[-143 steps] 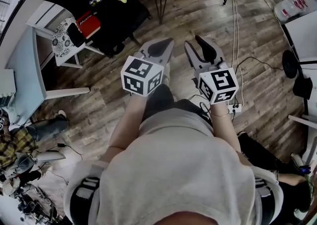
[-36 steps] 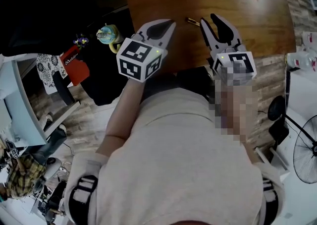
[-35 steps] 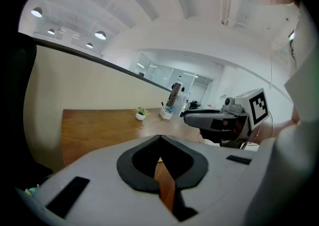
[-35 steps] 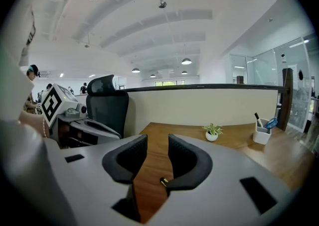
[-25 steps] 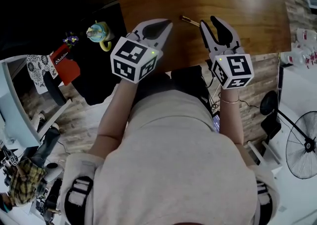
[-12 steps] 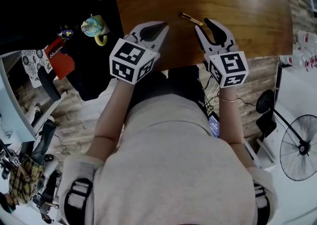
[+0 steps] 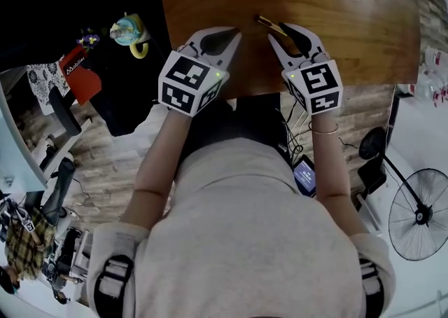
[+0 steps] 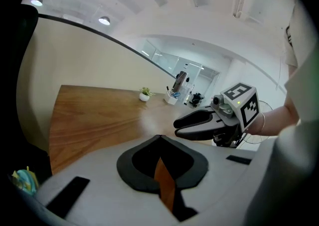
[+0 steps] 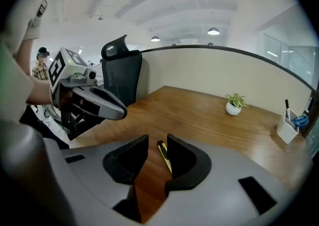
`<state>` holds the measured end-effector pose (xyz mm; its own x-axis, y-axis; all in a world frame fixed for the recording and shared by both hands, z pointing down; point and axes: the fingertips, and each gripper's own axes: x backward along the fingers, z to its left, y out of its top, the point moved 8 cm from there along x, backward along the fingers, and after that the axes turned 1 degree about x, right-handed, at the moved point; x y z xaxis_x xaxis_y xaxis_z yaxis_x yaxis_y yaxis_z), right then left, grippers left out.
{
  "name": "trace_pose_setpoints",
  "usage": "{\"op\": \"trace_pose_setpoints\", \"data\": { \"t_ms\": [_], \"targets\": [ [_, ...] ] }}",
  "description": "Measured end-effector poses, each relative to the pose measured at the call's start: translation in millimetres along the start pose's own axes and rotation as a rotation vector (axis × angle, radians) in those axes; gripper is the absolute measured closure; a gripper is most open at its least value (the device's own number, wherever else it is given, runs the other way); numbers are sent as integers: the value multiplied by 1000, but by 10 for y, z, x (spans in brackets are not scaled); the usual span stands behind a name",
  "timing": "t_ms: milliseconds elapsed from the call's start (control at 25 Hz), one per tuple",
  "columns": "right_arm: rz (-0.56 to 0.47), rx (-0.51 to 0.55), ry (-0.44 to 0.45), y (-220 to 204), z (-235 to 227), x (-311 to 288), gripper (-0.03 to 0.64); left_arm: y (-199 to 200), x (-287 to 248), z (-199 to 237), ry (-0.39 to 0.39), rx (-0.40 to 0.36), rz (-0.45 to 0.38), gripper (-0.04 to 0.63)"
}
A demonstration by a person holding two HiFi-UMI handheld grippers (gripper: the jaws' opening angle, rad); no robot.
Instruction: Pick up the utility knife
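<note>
Lower now, the right gripper holds its jaws apart, closing, astride the utility knife on the worktop; the left gripper has its jaws together.

The left forearm and right forearm reach side by side toward the top of the head view. The left tool, centre left, has its jaws met at the tips. The right tool, centre right, tilts downward. Its jaws are apart and closing, with the utility knife in the gap, not pressed.
</note>
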<state>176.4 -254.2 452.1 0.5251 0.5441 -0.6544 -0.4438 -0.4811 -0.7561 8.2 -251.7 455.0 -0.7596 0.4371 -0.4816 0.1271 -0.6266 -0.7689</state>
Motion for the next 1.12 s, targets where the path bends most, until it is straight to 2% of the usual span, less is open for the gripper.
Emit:
{"op": "trace_pose_setpoints", "data": {
  "t_ms": [280, 640, 1120],
  "targets": [
    [62, 53, 75, -78, -44, -231, 495, -85, -118, 12, 25, 19, 15, 583],
    [115, 114, 116, -150, -169, -422, 495, -184, -230, 62, 64, 69, 30, 583],
    [200, 197, 218, -261, -237, -607, 497, -202, -312, 161, 112, 115, 50, 583]
  ]
}}
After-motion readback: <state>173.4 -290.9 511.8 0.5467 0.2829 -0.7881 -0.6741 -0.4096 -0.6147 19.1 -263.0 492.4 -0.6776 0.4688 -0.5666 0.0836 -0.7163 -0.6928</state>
